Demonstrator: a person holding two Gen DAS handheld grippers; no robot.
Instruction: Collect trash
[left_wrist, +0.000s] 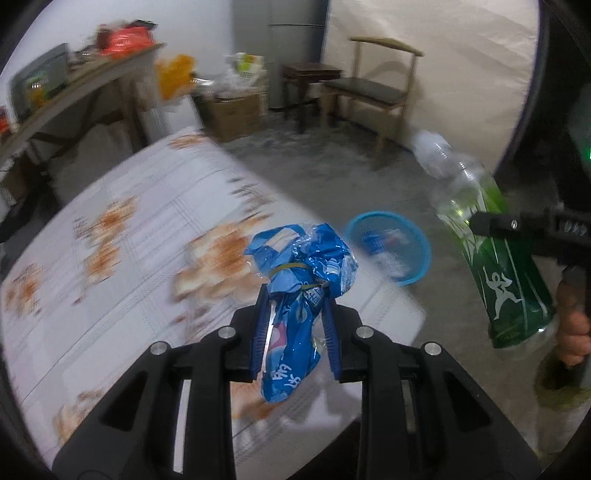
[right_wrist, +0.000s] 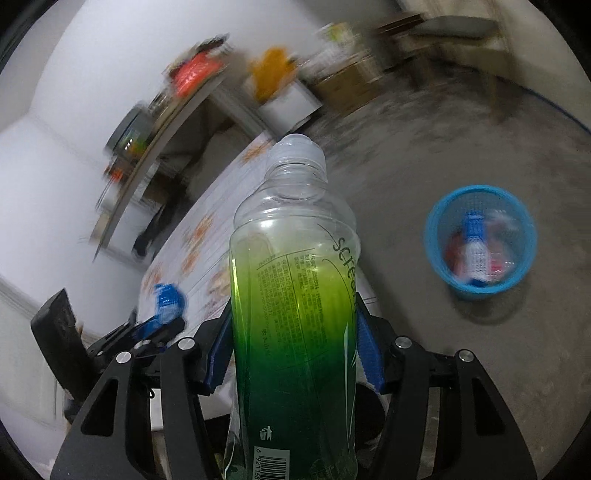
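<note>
Two grippers are up in the air at once, each carrying a piece of trash. Over on the left, the left gripper (left_wrist: 295, 295) is pinching a crumpled blue plastic wrapper (left_wrist: 301, 266), its jaws closed on the wrapper's lower part while the bunched top is sticking out past the blue pads (left_wrist: 260, 325). It is hanging above the near corner of the table (left_wrist: 122, 236), which is wearing a white cloth with orange flower prints. To its right, the right gripper (right_wrist: 295, 332) is clamping a clear bottle (right_wrist: 295, 295) with a green label, jaws squeezing its sides, the bottle's capless neck pointing forward and up. From the left wrist camera, the bottle (left_wrist: 491, 251) is tilting beside the table's edge, out over the grey floor (right_wrist: 424, 147). Down on that floor, just off the table's corner, a blue mesh bin (right_wrist: 480, 236) is standing upright with some wrappers already lying inside. Across the room, a wooden chair (left_wrist: 376, 88) is sitting against the wall.
</note>
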